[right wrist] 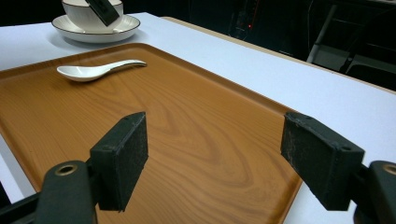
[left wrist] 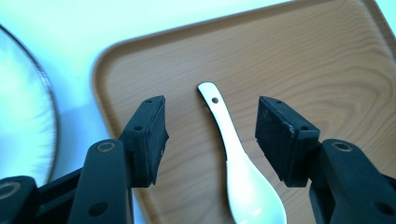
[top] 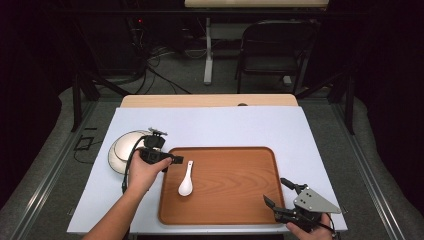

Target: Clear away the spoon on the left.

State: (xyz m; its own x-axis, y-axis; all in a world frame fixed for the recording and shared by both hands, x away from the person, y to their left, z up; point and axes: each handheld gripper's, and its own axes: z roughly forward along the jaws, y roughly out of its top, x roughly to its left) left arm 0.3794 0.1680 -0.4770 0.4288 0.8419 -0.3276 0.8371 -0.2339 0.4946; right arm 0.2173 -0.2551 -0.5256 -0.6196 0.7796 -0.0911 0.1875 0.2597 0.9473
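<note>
Over the wooden tray's left end, I am hovering my left gripper, jaws spread around the white ceramic spoon; my right gripper is waiting released.

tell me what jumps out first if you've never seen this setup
A white ceramic soup spoon lies alone on the left part of a large wooden tray, which sits on the pale table. The left gripper hovers open at the tray's left edge, aimed at the spoon's handle, with a white bowl on a plate behind it off the tray. The right gripper waits open at the tray's near right corner.
</note>
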